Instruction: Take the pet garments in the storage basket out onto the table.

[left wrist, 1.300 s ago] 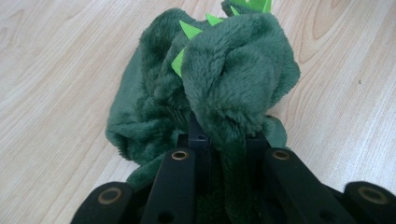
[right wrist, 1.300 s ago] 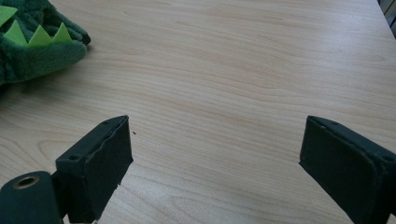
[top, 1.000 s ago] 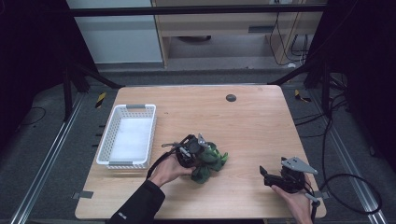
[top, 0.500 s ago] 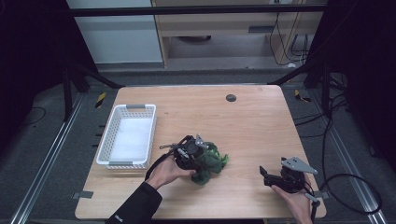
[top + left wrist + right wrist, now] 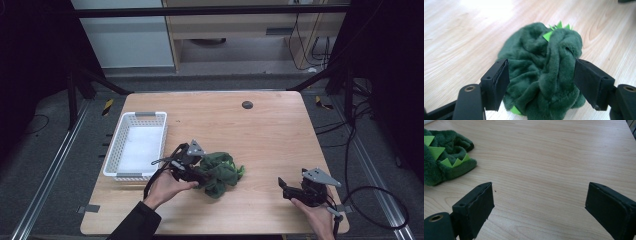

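My left gripper (image 5: 196, 176) sits low and left of centre in the high view, and its jaws have just been opening — in the left gripper view they stand wide apart with the green plush toy (image 5: 544, 72) bulging between them; the left pad clears the fur, while the right pad is so close against a fold that I cannot tell whether it still touches. Nothing is clamped. My right gripper (image 5: 286, 186) rests at the lower right of the high view, jaws spread wide over bare wood in its own view, holding nothing, with the toy well apart at the upper left of that frame. Counting: two grippers, one plush toy, one white basket (image 5: 116, 155), one small dark round spot (image 5: 247, 105) near the table's far edge. The toy lies on the wooden table (image 5: 280, 135) just below the middle of the high view, just right of the basket — a crumpled heap of dark green fur, folded in thick ropes, with bright lime-green felt triangles along one ridge and another scrap of lime showing at its lower edge.
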A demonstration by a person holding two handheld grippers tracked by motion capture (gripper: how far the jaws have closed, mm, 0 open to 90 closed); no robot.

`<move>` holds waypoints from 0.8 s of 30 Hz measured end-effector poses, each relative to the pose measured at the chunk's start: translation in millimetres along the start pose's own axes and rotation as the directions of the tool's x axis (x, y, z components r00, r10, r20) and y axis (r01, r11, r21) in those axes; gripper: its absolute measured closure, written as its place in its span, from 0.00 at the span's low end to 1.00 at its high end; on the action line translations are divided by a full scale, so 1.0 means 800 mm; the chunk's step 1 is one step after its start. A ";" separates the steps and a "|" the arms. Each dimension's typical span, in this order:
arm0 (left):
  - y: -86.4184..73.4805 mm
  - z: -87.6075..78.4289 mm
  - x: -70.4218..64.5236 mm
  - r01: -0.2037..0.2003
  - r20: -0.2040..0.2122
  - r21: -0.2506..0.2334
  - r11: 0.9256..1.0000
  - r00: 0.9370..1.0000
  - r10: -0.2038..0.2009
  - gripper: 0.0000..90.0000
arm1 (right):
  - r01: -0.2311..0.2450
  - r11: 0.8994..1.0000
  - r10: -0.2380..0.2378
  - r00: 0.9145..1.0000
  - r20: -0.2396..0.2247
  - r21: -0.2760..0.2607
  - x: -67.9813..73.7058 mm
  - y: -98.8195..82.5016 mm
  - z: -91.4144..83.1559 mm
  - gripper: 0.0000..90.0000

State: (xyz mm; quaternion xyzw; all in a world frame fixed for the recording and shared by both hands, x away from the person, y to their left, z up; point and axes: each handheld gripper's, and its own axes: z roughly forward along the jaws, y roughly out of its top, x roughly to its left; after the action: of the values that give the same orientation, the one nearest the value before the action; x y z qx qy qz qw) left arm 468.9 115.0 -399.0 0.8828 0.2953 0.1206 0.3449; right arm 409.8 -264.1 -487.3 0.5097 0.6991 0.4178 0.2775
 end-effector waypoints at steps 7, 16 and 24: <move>-0.024 -0.024 0.009 0.064 -0.052 -0.105 0.992 0.996 -0.069 0.32 | -0.003 1.000 0.003 1.000 0.000 -0.007 -0.001 0.000 0.000 0.09; -0.071 -0.045 0.022 0.152 -0.112 -0.227 0.962 0.977 -0.181 0.36 | -0.007 1.000 0.007 1.000 0.000 -0.007 -0.001 0.000 0.000 0.09; -0.104 -0.057 0.023 0.181 -0.146 -0.269 0.946 0.963 -0.226 0.45 | -0.012 1.000 0.012 1.000 -0.007 0.000 0.000 -0.001 -0.002 0.09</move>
State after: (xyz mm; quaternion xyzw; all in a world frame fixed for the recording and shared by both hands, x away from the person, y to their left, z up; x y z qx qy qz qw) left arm 428.1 199.3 -422.1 0.7823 0.3964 0.1980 0.4379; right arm 408.5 -264.6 -487.1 0.5125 0.6968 0.4214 0.2726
